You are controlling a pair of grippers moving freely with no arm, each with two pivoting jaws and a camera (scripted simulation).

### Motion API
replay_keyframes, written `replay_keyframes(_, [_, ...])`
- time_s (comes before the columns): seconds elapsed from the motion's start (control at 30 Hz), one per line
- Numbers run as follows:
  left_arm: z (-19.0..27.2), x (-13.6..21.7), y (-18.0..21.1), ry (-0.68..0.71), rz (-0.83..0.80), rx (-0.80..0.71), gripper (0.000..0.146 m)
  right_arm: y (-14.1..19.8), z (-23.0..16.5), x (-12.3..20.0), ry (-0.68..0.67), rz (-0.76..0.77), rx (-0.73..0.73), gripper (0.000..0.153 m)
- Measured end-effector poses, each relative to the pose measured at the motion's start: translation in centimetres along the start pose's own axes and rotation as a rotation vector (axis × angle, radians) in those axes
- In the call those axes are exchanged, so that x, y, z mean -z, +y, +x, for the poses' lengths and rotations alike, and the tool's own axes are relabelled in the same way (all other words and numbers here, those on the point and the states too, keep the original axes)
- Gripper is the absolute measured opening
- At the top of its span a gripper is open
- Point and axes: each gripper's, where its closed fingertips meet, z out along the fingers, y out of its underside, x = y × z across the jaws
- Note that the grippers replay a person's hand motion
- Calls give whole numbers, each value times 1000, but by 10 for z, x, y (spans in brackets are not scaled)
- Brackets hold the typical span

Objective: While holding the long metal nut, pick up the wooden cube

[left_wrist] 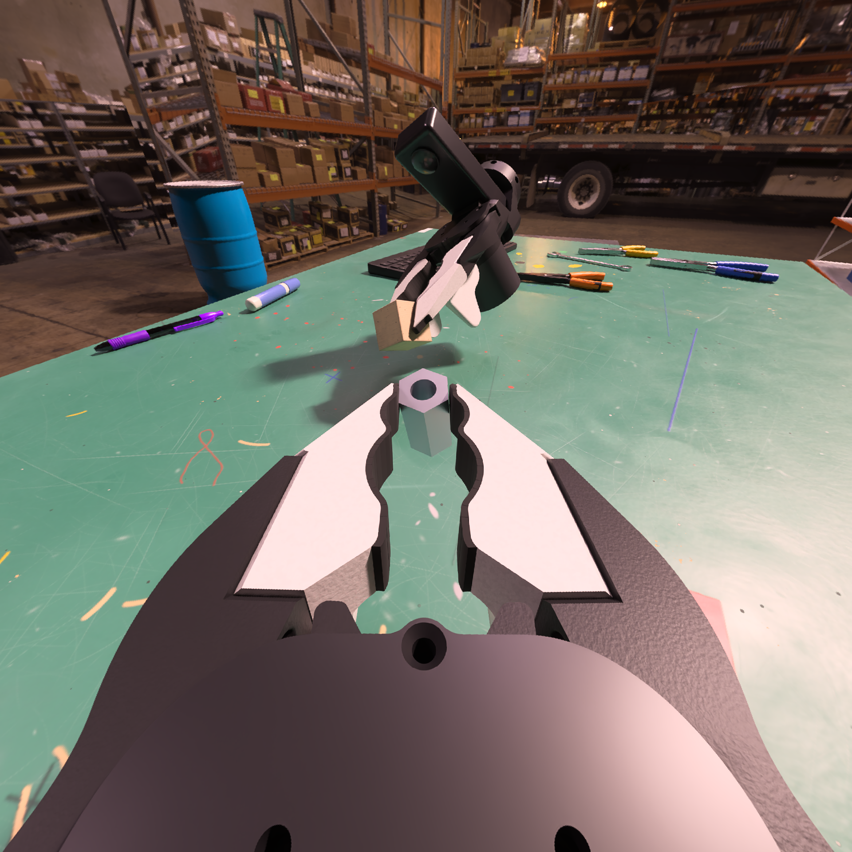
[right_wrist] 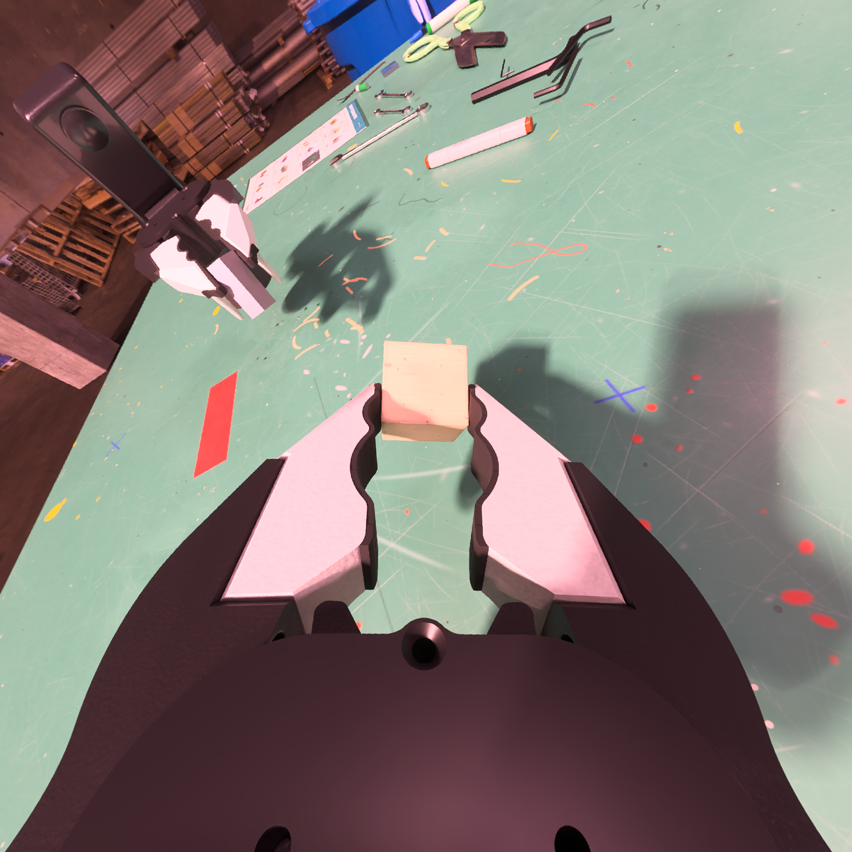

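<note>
Warehouse shelving behind a scuffed green table [left_wrist: 599, 415]; the left gripper [left_wrist: 423, 400] is clamped on a long grey hexagonal metal nut [left_wrist: 424, 417] w/ long axis roughly upright, bore facing up, held clear of the surface. The right gripper [right_wrist: 424, 405] is clamped on a pale wooden cube [right_wrist: 424, 392], tilted, lifted above its shadow, just beyond the nut in left wrist view. Table centre is bare; purple pen [left_wrist: 159, 329] & blue-capped marker [left_wrist: 272, 295] near left edge, orange-handled pliers [left_wrist: 571, 280] farther back.

Grey hexagonal long metal nut [left_wrist: 424, 410] and pale wooden cube [right_wrist: 424, 392] each pinched at fingertips, above table.
</note>
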Motion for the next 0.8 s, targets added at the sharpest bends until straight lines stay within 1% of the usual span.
replay_keyframes(0.2, [0,-1,2,5,-14,5,21,-1,-1,-1,36,4,36,37])
replay_keyframes(0.8, [0,-3,4,22,-32,27,21,-2,-10,-1,11,-1,60,37])
